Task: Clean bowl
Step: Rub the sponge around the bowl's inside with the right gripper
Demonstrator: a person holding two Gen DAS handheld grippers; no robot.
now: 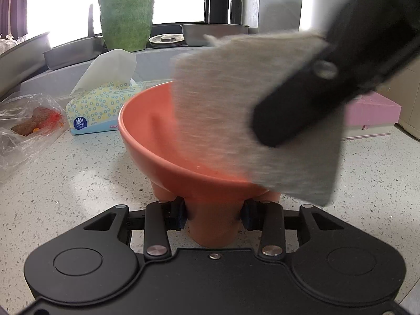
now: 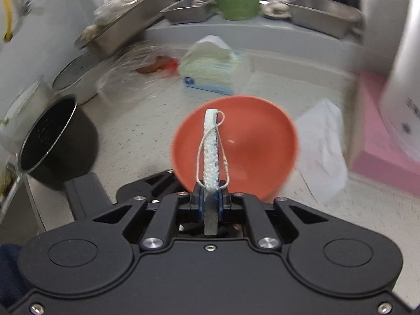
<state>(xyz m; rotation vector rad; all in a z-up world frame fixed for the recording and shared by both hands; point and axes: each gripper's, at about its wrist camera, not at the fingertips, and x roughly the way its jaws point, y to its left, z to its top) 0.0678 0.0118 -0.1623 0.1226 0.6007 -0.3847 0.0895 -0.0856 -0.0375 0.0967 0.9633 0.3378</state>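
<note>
An orange bowl [image 1: 147,134] with stubby feet stands tilted on the speckled counter, its opening facing right and upward. My left gripper [image 1: 214,215] is shut on one foot under the bowl. A grey scouring pad [image 1: 223,99] hangs over the bowl's right side and hides that part of the rim. My right gripper [image 1: 270,128] comes in from the upper right and is shut on the pad. In the right wrist view the pad [image 2: 211,144] is seen edge-on with a thin string loop, clamped in the right gripper [image 2: 210,202], its tip over the inside of the bowl [image 2: 254,144].
A tissue box [image 1: 105,107] and a plastic bag [image 1: 26,126] lie left of the bowl. Behind are a green vase [image 1: 127,13] and metal trays [image 1: 212,32]. A pink box [image 1: 372,113] is at the right. A black pot [image 2: 52,141] and a white cloth [image 2: 323,149] flank the bowl.
</note>
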